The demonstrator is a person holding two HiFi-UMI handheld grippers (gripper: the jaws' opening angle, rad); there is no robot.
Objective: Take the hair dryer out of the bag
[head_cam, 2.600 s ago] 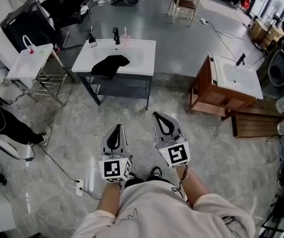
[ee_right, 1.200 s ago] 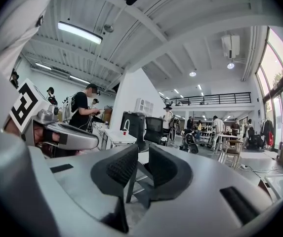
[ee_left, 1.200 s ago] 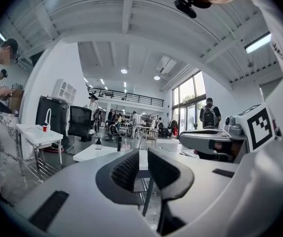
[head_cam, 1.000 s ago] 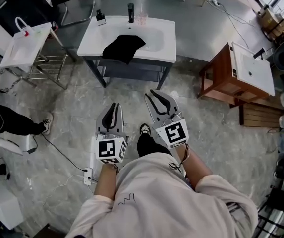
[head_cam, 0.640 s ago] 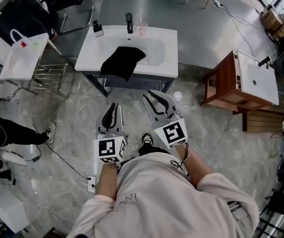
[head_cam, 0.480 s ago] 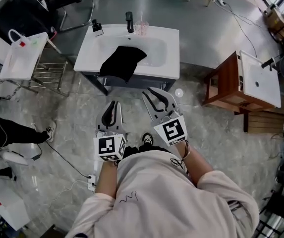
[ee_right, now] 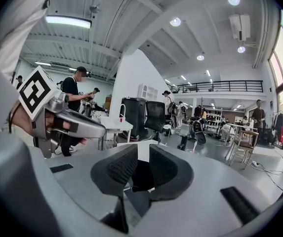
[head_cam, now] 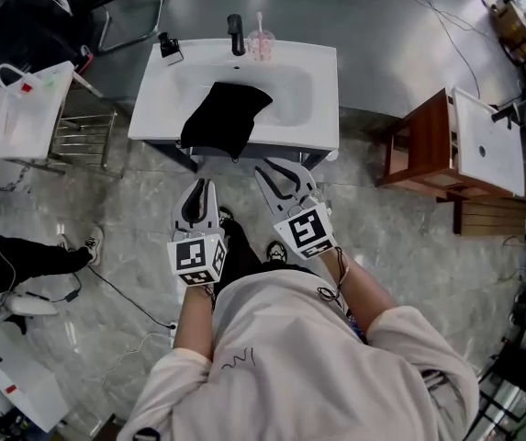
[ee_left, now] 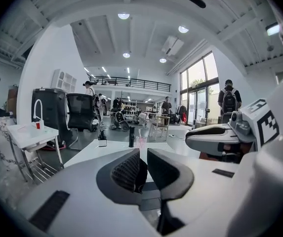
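We've closed in on the sink bench since the earlier frames, and it now sits just ahead of our two grippers. One black bag lies on it, draped over the front edge with its long axis toward us. The left gripper looks nearer than the right gripper. Both have jaws a sliver apart and empty. No hair dryer showing, presumably bagged.

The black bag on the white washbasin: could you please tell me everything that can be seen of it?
The black bag looks like soft, matte cloth, limp and creased, with no stiff shape. It lies flat and slightly askew on the white washbasin, its far end in the bowl and its near end drooping over the front edge. No handle, zip or opening can be made out, and nothing of its contents shows. Only the basin touches it.
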